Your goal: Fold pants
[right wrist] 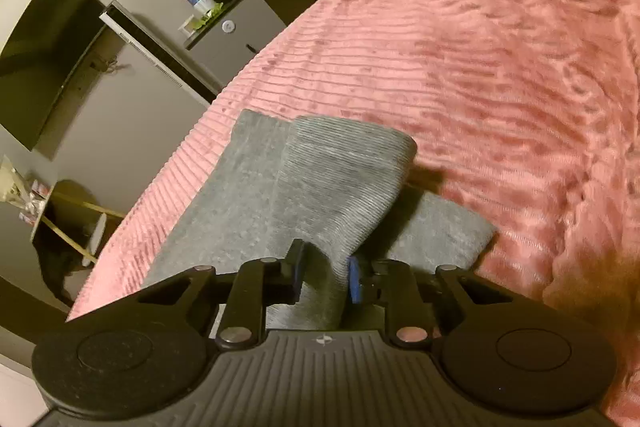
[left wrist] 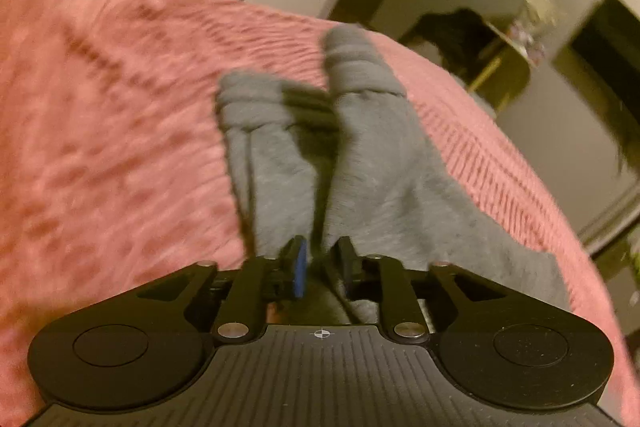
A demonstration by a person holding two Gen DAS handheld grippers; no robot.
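A: Sweatpants (left wrist: 360, 171) lie on the pink blanket (left wrist: 100, 147), legs toward twelve o'clock. Why?
B: For folding. Right gripper (right wrist: 326, 277) pinches the ribbed waistband (right wrist: 344, 163); left gripper (left wrist: 322, 263) nips grey cloth.

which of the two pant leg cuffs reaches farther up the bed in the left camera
The right cuff: its ribbed end lies higher on the pink blanket, nearer the far edge, while the left cuff stops short.
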